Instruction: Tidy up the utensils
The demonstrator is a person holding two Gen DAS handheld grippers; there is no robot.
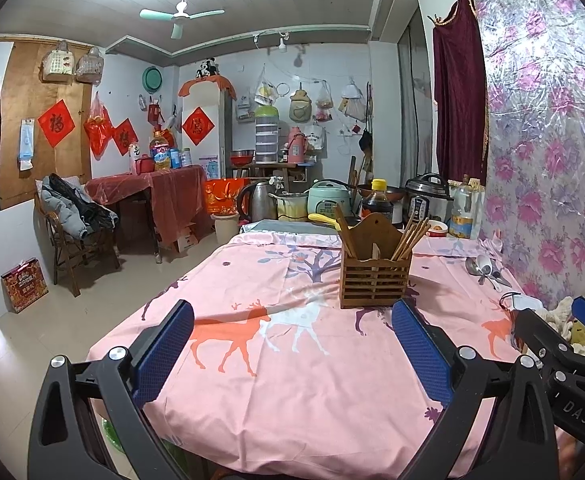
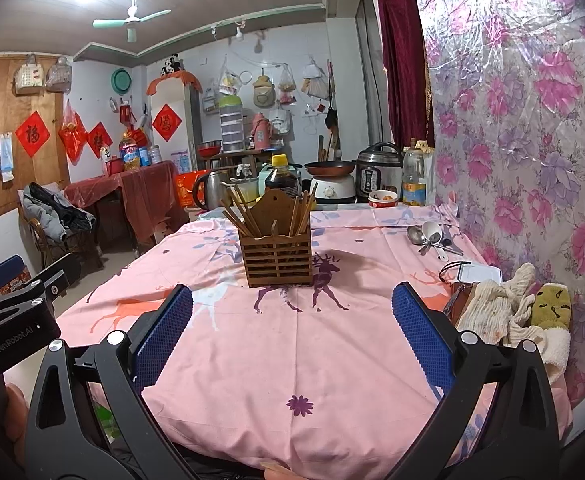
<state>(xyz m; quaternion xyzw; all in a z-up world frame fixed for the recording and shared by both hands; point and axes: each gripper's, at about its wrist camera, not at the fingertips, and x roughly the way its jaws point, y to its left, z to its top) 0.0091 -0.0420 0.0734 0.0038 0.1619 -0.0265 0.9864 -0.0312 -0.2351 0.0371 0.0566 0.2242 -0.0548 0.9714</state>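
A brown slatted wooden utensil holder point(image 1: 374, 276) stands on the pink deer-print tablecloth point(image 1: 292, 360), with several chopsticks point(image 1: 410, 238) upright in it. It also shows in the right wrist view point(image 2: 276, 258). A small pile of metal and white spoons point(image 2: 432, 237) lies on the cloth near the floral wall, right of the holder; it also shows in the left wrist view point(image 1: 486, 270). My left gripper point(image 1: 292, 320) is open and empty, above the table's near edge. My right gripper point(image 2: 292, 304) is open and empty, beside the left one.
A white lidded box point(image 2: 478, 274), a cream cloth point(image 2: 500, 308) and a yellow sock point(image 2: 552, 304) lie at the right edge by the floral wall point(image 2: 532, 120). Cookers, a kettle point(image 2: 212, 188), bottles and a small bowl point(image 2: 383, 199) crowd the table's far end.
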